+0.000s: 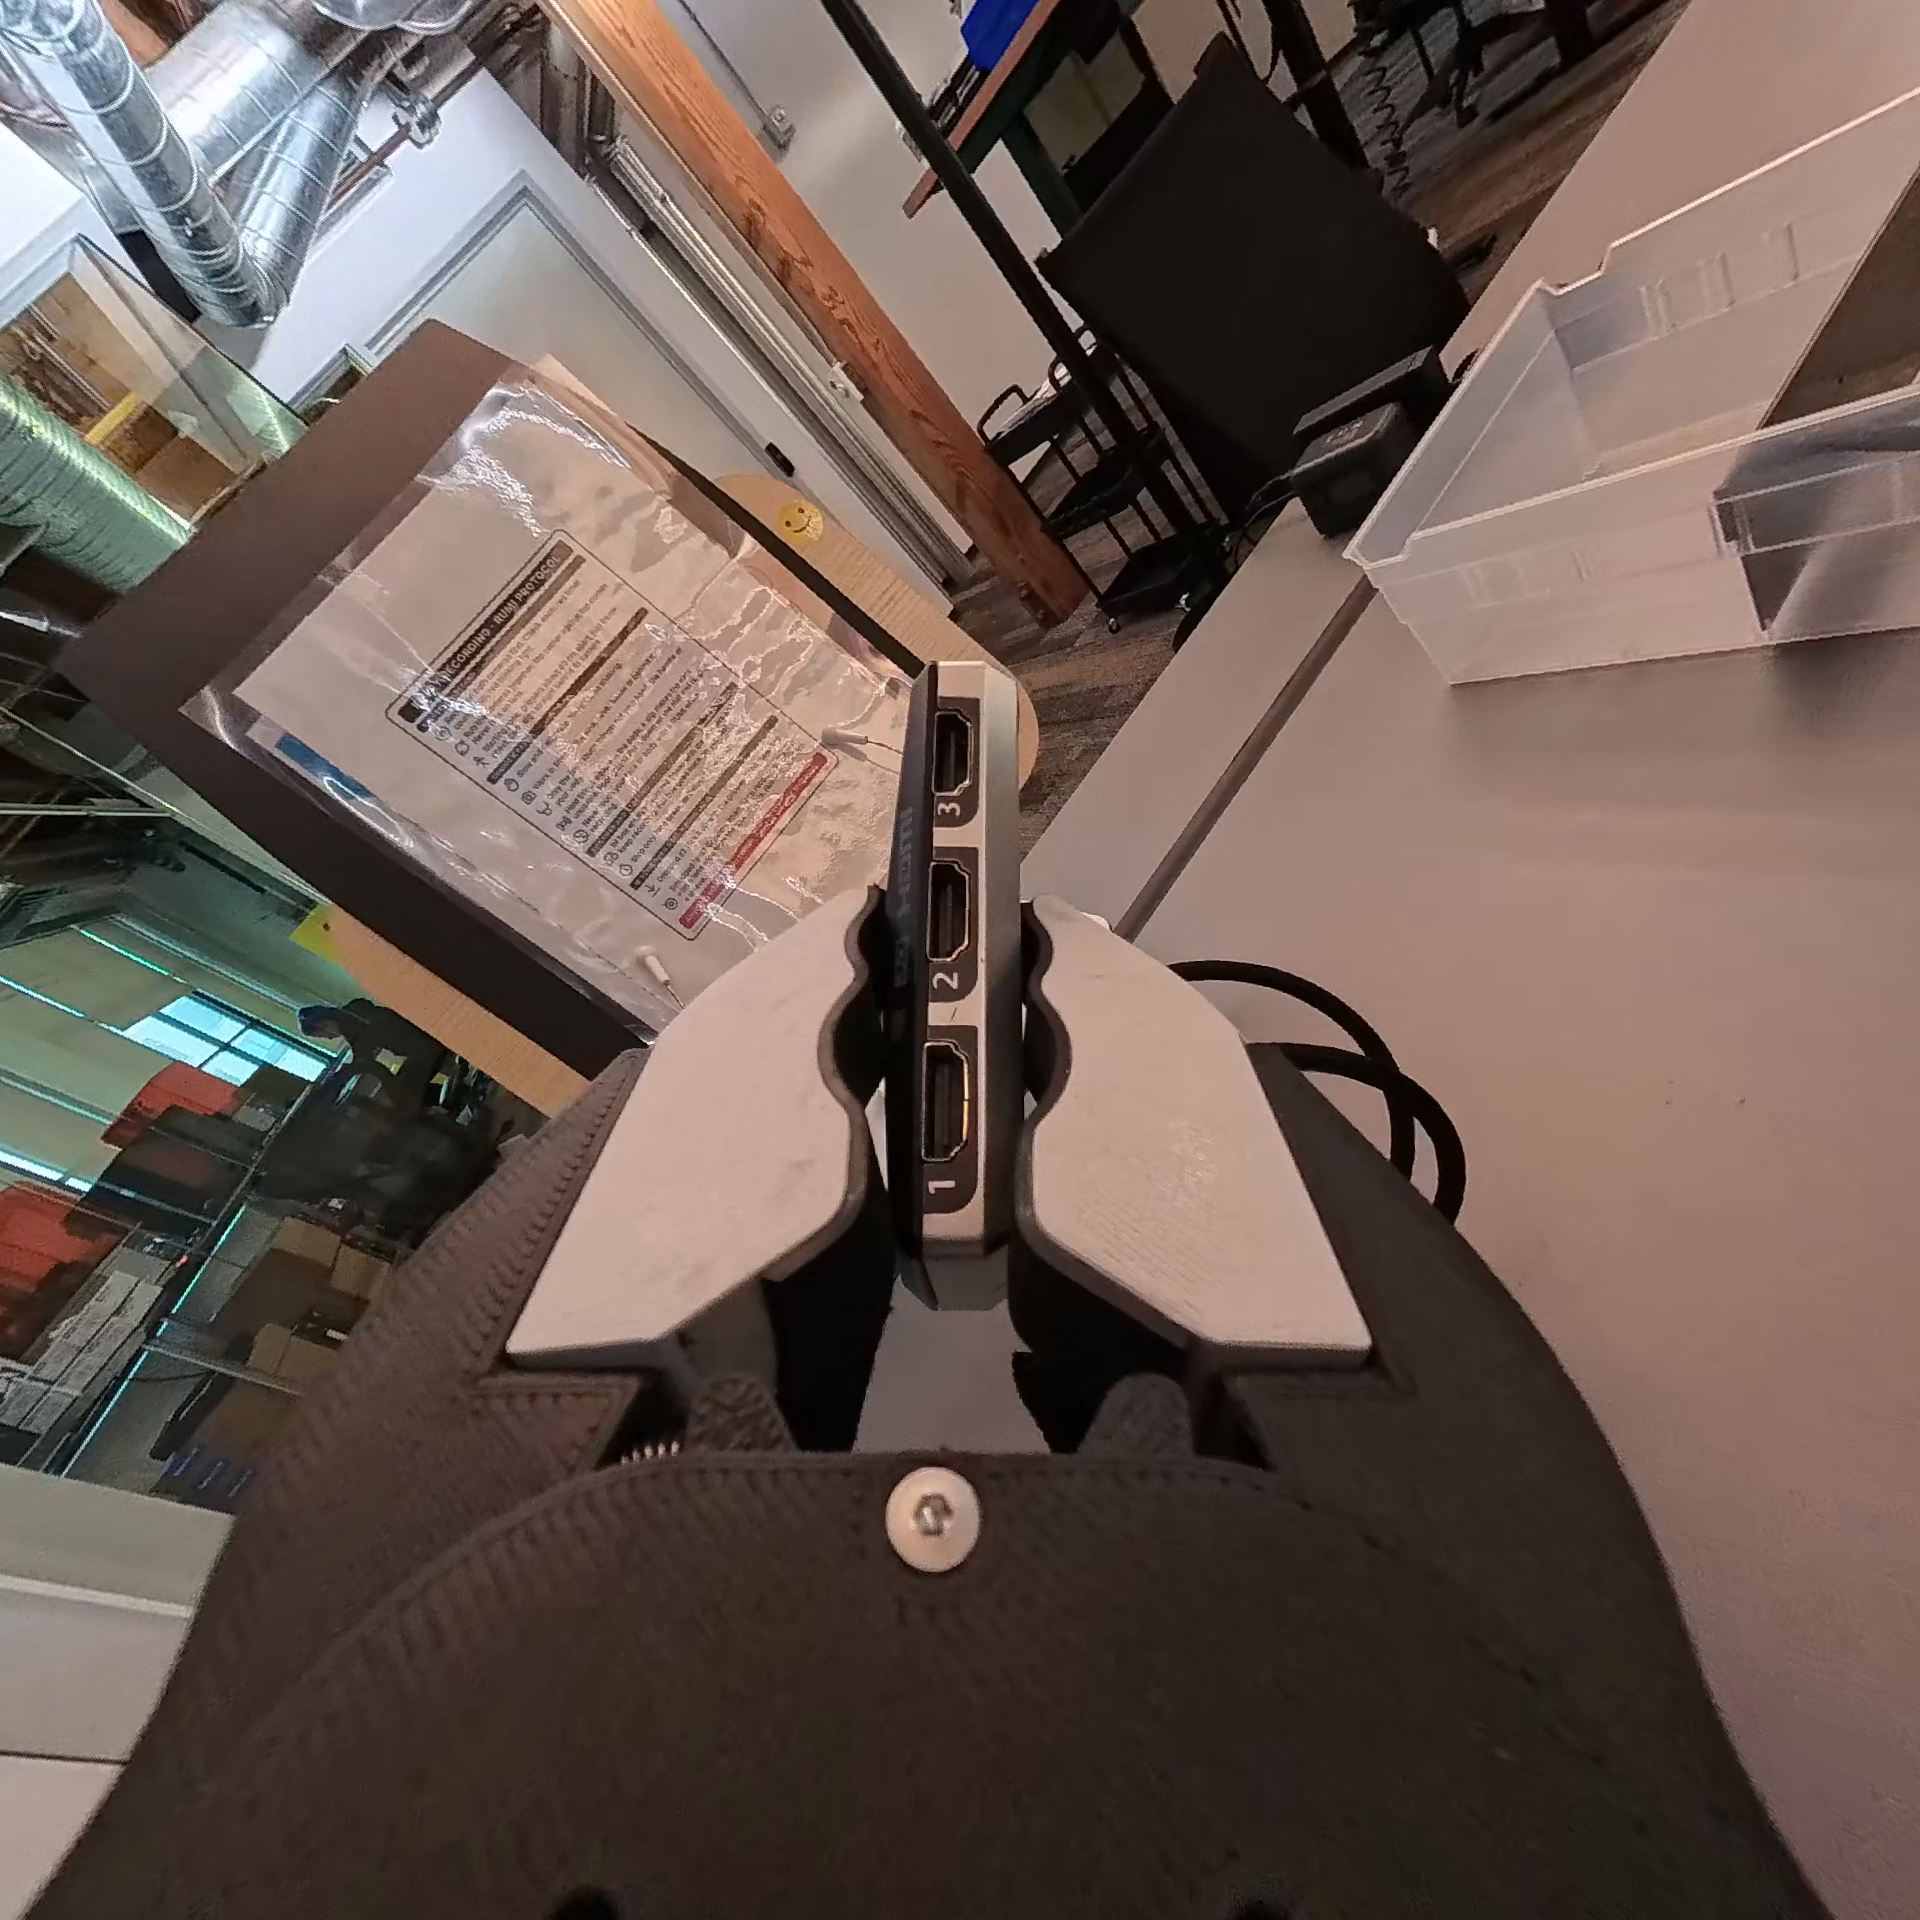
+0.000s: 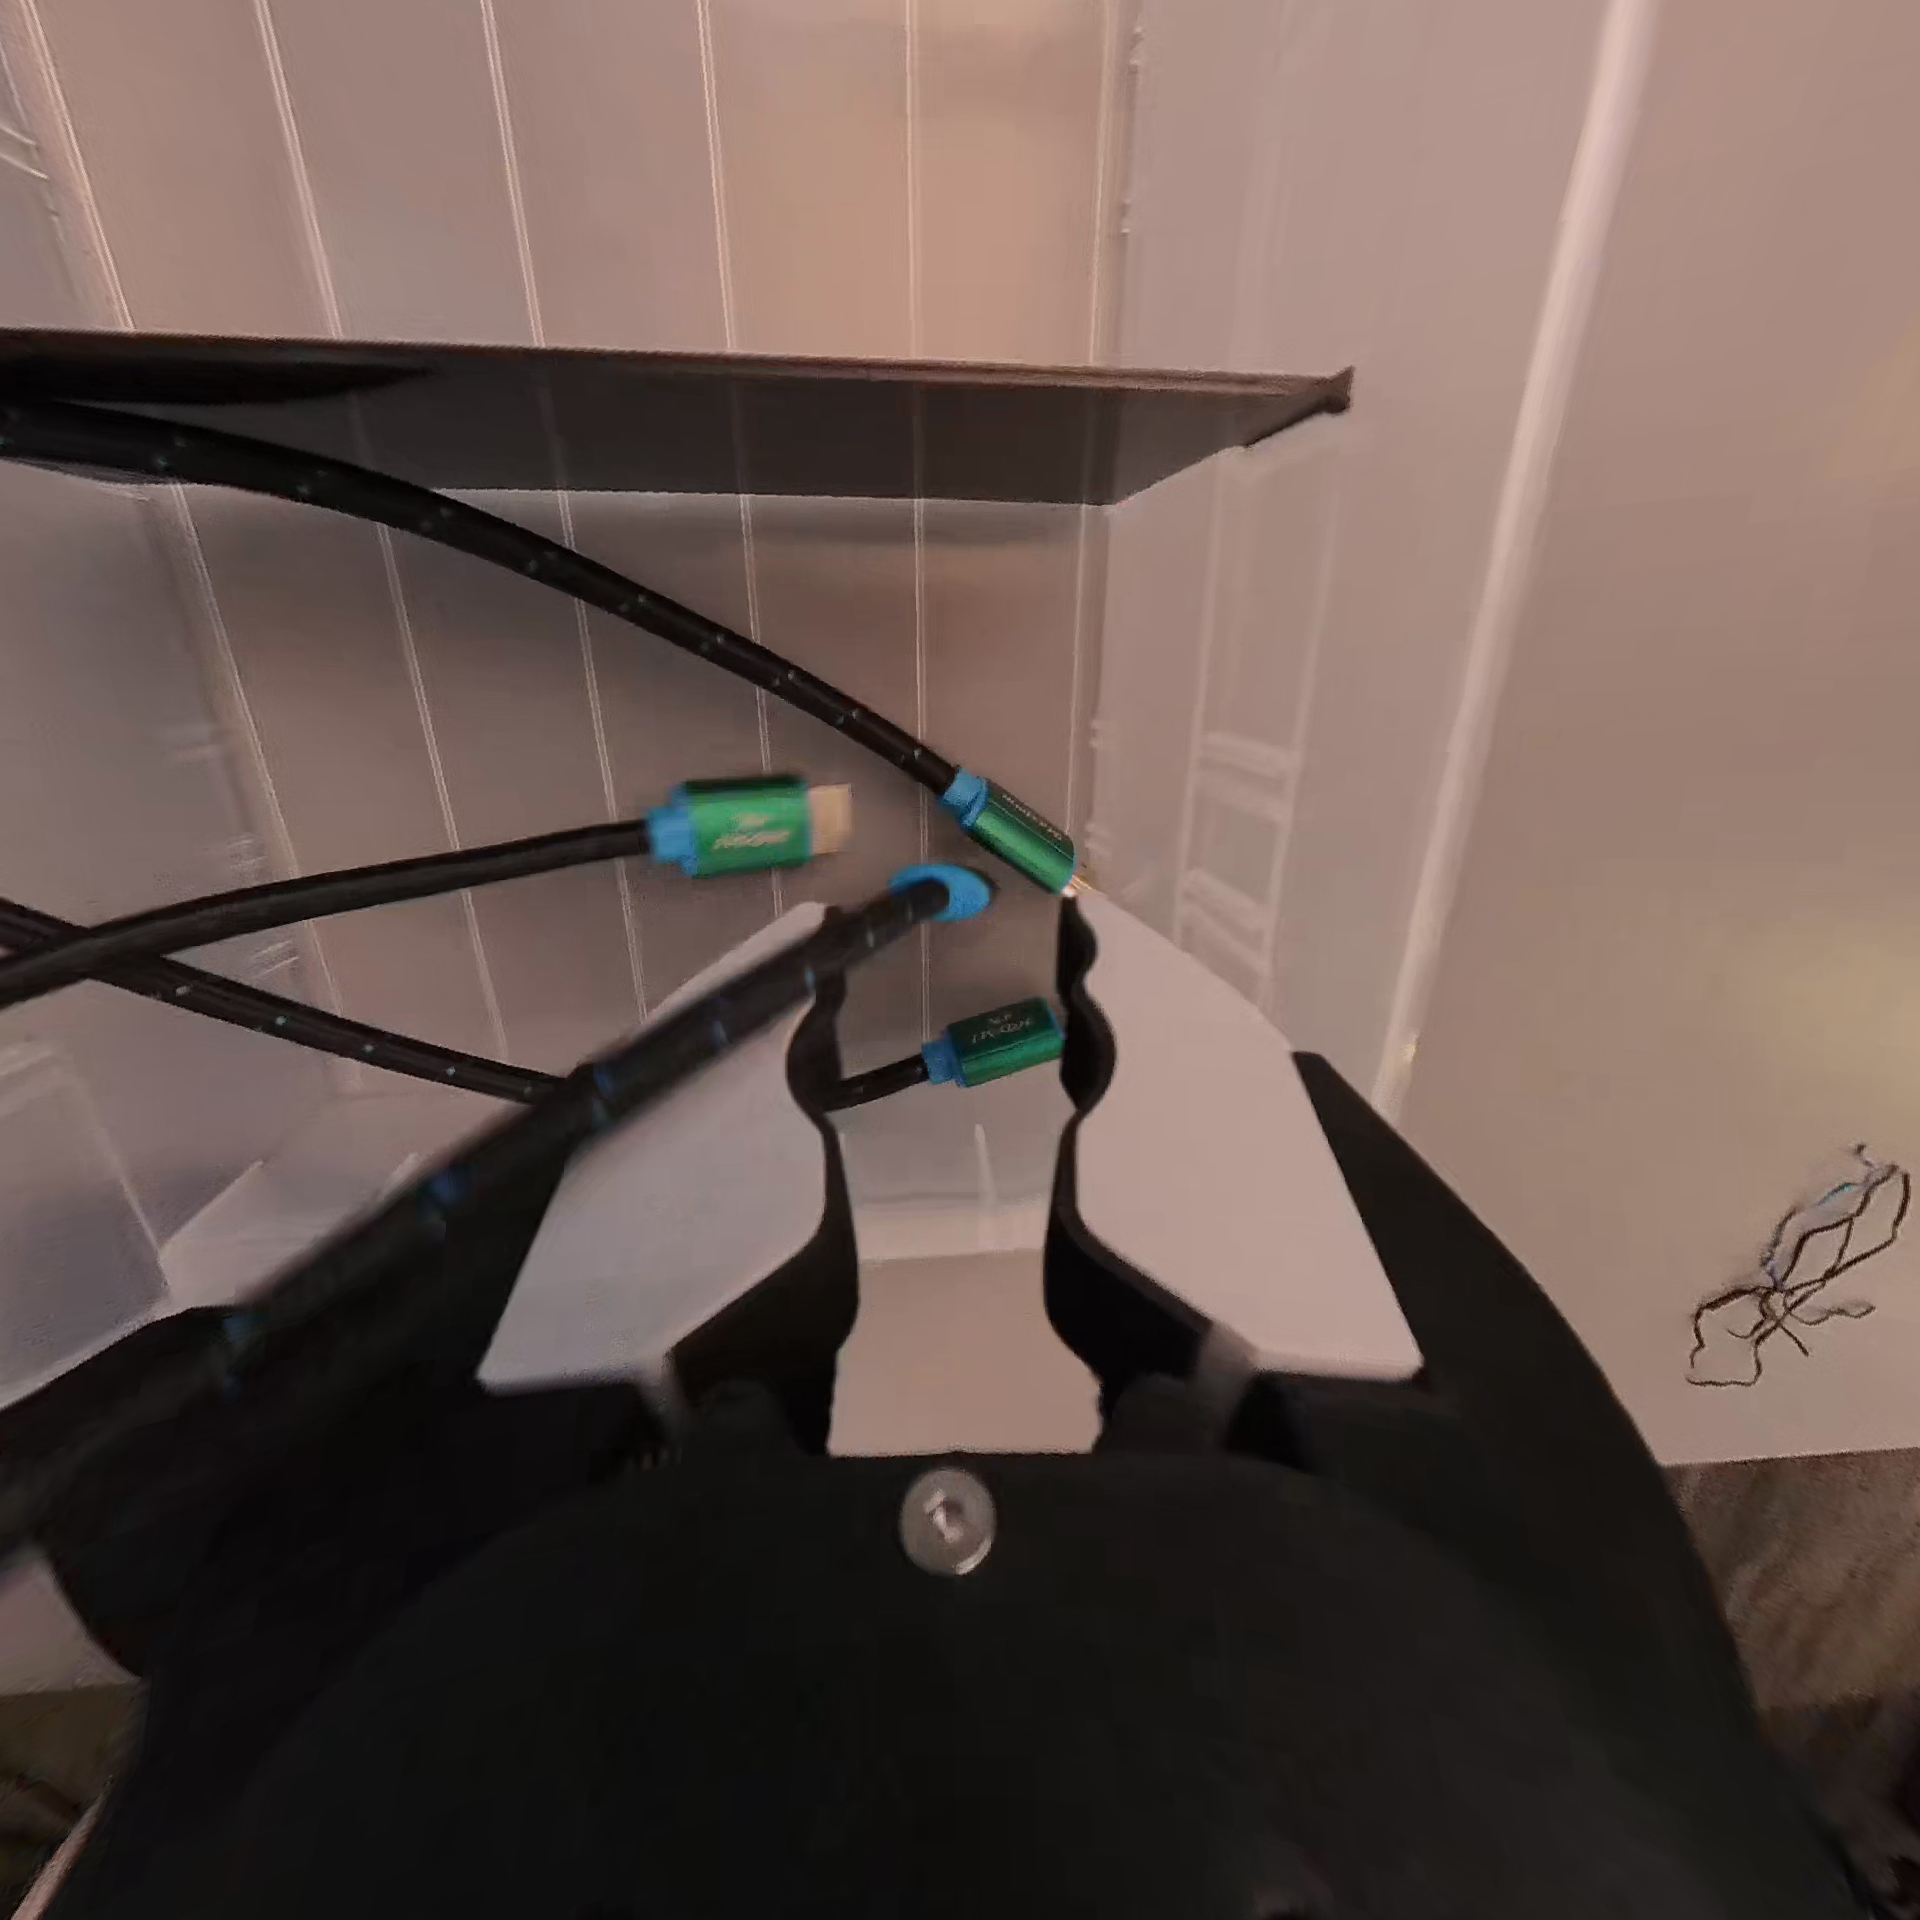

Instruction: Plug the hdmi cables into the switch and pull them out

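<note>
In the left wrist view my left gripper [image 1: 951, 925] is shut on the HDMI switch [image 1: 961, 769], a slim black and silver box held on edge. Its three numbered ports face the camera and all are empty. In the right wrist view my right gripper [image 2: 945, 935] is open and empty, above several black braided HDMI cables with green plugs and blue collars. One plug [image 2: 769, 826] lies left of the tips, one [image 2: 1018, 831] lies just beyond them, and one [image 2: 997, 1044] shows between the jaws, farther down. Another cable [image 2: 727, 1008] crosses over my left finger, blurred, with its plug hidden.
A clear plastic bin [image 1: 1621, 499] stands on the grey table at the right. A black cable loop [image 1: 1382, 1070] lies behind my right finger. A dark board with a laminated sheet [image 1: 582, 707] stands at the left. The cables lie against clear ribbed plastic [image 2: 520, 260] under a dark panel edge [image 2: 831, 426]. Loose threads [image 2: 1808, 1278] lie right.
</note>
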{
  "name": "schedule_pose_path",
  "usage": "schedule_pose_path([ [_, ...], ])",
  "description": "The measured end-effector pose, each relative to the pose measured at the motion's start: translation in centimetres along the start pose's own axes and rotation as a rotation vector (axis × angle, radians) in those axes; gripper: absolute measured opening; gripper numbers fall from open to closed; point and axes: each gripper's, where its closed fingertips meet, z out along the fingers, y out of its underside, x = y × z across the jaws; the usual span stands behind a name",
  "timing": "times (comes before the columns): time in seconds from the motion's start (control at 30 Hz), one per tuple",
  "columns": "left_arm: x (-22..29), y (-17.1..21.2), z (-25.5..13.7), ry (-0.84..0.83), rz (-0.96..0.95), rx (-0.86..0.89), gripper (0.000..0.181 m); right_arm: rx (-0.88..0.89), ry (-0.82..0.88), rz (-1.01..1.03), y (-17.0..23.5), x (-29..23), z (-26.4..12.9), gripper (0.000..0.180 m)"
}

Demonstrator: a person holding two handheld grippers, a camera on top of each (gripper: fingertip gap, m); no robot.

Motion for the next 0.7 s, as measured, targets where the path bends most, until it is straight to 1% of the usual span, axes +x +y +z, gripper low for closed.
schedule_pose_path([
  [0.03, 0.0, 0.0, 0.0, 0.002, -0.001, -0.002, 0.022, 0.005, 0.002, -0.001, 0.1, 0.0, -0.3, 0.043],
  [0.13, 0.0, -0.1, -0.2, 0.006, -0.006, -0.003, 0.021, 0.039, 0.036, 0.028, 0.2, 0.4, -2.1, 0.043],
  [0.2, 0.0, -0.1, -0.2, 0.013, -0.008, 0.001, 0.022, 0.096, 0.052, 0.044, 0.0, 0.1, -4.5, 0.043],
  [0.27, 0.3, -0.2, -0.2, 0.032, -0.017, 0.003, 0.021, 0.197, 0.105, 0.044, -0.6, -0.4, -8.0, 0.043],
  [0.33, 0.8, -0.5, -0.3, 0.077, -0.048, 0.023, 0.022, 0.382, 0.160, 0.008, -2.6, -1.8, -12.5, 0.042],
  [0.4, 1.5, -1.1, -0.4, 0.154, -0.118, 0.062, 0.022, 0.698, 0.151, -0.152, -6.5, -5.9, -18.0, 0.042],
  [0.43, 1.8, -1.5, -0.6, 0.200, -0.163, 0.087, 0.022, 0.880, 0.095, -0.275, -8.3, -9.5, -20.9, 0.042],
  [0.47, 2.2, -1.9, -0.9, 0.252, -0.204, 0.115, 0.022, 1.066, -0.014, -0.419, -9.4, -14.0, -23.7, 0.043],
  [0.5, 2.6, -2.4, -1.3, 0.304, -0.240, 0.142, 0.022, 1.241, -0.171, -0.573, -9.3, -19.0, -26.1, 0.046],
  [0.53, 2.8, -2.8, -1.6, 0.350, -0.275, 0.164, 0.022, 1.387, -0.360, -0.725, -8.3, -23.8, -28.0, 0.048],
  [0.57, 2.9, -3.2, -2.0, 0.386, -0.309, 0.182, 0.022, 1.471, -0.554, -0.844, -6.9, -27.8, -28.9, 0.048],
  [0.6, 2.9, -3.7, -2.4, 0.419, -0.342, 0.201, 0.022, 1.460, -0.728, -0.914, -5.9, -30.9, -28.9, 0.048],
  [0.63, 2.9, -4.1, -2.8, 0.446, -0.373, 0.222, 0.022, 1.377, -0.863, -0.968, -5.2, -33.6, -27.8, 0.050],
  [0.67, 2.8, -4.5, -3.3, 0.471, -0.403, 0.244, 0.023, 1.269, -0.941, -1.023, -4.7, -35.8, -26.1, 0.054],
  [0.7, 2.6, -5.0, -3.7, 0.492, -0.431, 0.267, 0.022, 1.170, -0.975, -1.065, -4.4, -37.5, -24.2, 0.055],
])
